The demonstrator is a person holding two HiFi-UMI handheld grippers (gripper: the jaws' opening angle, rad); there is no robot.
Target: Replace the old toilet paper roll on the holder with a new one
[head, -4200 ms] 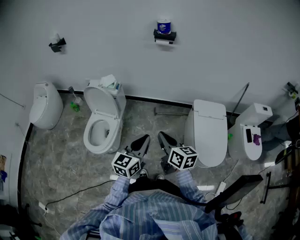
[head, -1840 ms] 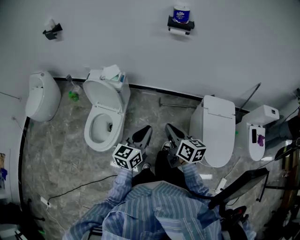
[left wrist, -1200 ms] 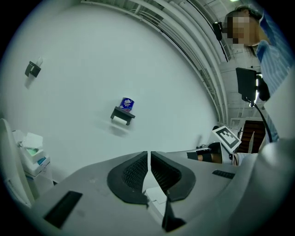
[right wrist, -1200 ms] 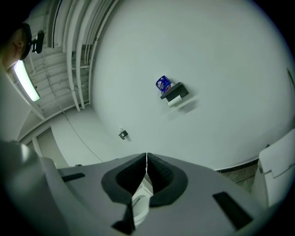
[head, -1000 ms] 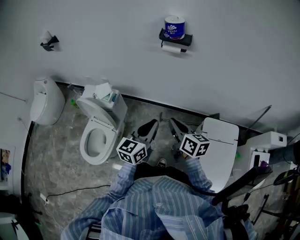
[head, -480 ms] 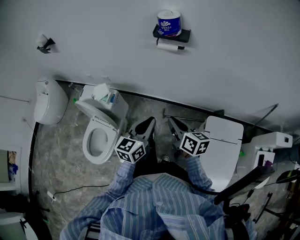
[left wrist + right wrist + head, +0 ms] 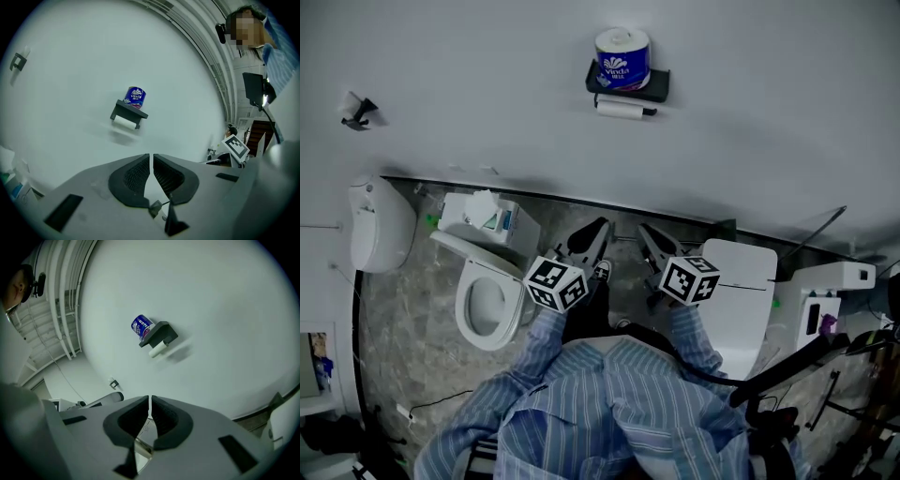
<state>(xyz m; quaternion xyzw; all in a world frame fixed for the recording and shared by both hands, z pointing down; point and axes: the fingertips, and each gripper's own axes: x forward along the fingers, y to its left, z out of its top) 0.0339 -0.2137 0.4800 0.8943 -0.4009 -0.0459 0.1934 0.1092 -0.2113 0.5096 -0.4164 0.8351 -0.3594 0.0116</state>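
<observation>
A wrapped new roll (image 7: 622,58) is seen atop the wall holder (image 7: 656,86) at upper centre of the head view, the old roll (image 7: 619,109) hung beneath; lower down, the left gripper (image 7: 598,227) and right gripper (image 7: 643,231) are held empty, jaws pressed together.

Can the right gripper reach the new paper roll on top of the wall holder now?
Probably not yet. Nothing stands between the right gripper and the wrapped roll on the holder, but the gripper is far from the wall and its jaws are together.

Blue-wrapped new roll (image 7: 622,58) stands atop holder (image 7: 654,85); apparently thin old roll (image 7: 622,110) beneath.
</observation>
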